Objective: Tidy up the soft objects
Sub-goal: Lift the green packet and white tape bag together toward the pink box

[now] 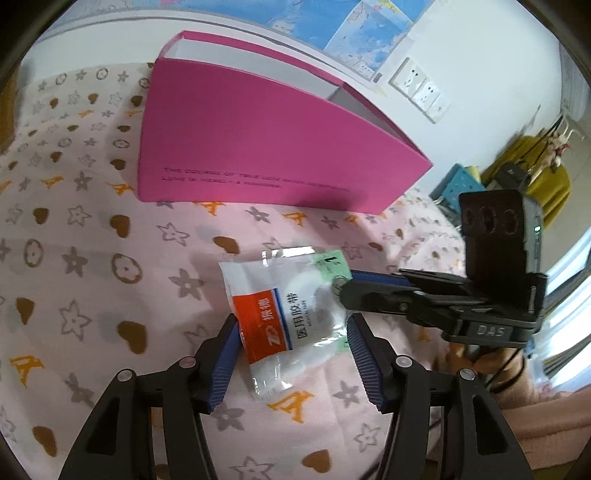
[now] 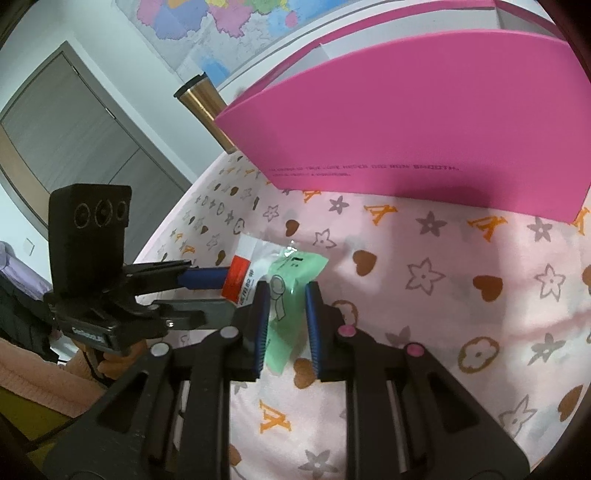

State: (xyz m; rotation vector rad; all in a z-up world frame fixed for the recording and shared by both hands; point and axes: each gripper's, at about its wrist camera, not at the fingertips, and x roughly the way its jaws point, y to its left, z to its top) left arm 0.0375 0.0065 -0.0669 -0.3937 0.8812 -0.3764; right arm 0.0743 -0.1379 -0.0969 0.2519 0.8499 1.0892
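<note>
A clear plastic packet of white medical tape with an orange-and-blue label point(image 1: 284, 325) lies on the pink patterned cloth point(image 1: 110, 295), at 6 o'clock from the open pink cardboard box point(image 1: 251, 147). Left gripper point(image 1: 291, 354) is clamped across the packet's body. Right gripper point(image 2: 286, 321) is pinched on its green end flap point(image 2: 288, 295).

White wall point(image 1: 461, 48), maps point(image 2: 207, 33), grey door point(image 2: 74, 129)

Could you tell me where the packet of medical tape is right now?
The packet of medical tape sits between both hand-held grippers, over the patterned pink cloth and just in front of the pink box.
</note>
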